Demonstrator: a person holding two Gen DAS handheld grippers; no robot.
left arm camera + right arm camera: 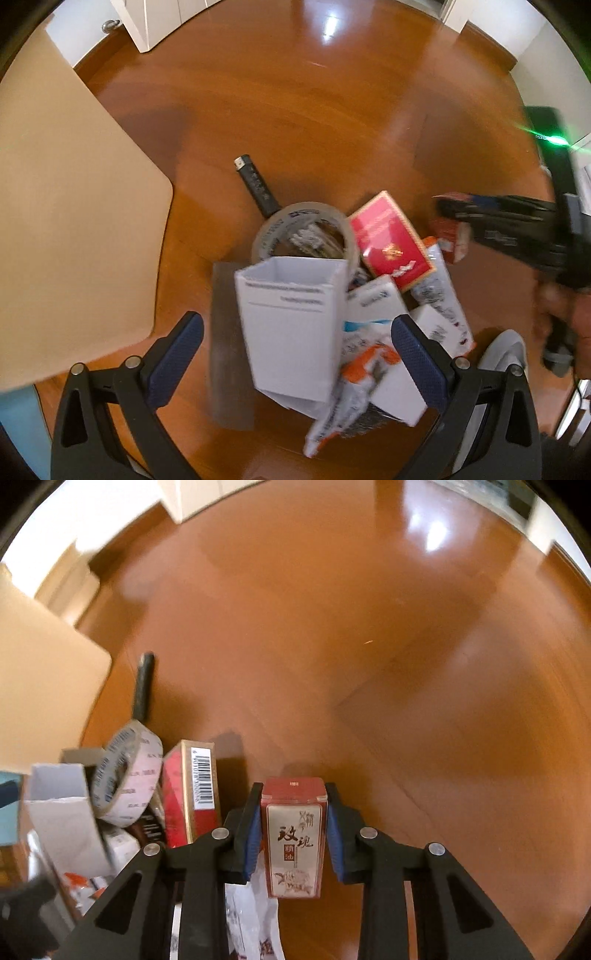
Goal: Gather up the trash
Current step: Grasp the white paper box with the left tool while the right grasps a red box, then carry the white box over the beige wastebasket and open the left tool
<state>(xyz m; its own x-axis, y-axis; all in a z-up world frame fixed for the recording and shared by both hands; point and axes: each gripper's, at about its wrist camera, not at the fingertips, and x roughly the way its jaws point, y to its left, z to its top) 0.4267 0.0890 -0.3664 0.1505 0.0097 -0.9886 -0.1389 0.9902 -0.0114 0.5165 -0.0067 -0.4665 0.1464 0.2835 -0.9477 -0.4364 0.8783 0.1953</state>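
The right gripper (291, 830) has its jaws closed narrow on a small red carton (293, 834), blue pads flat against its two sides, held upright at six o'clock in its own view. The left gripper (297, 350) hangs with jaws wide over a white open box (291, 321), not touching it. The trash heap, with a tape roll (306, 232) and a red packet (389, 240), sits on the wooden floor (295, 110). The thin carton may crush or twist out if squeezed off-centre; descending left jaws could topple the open box.
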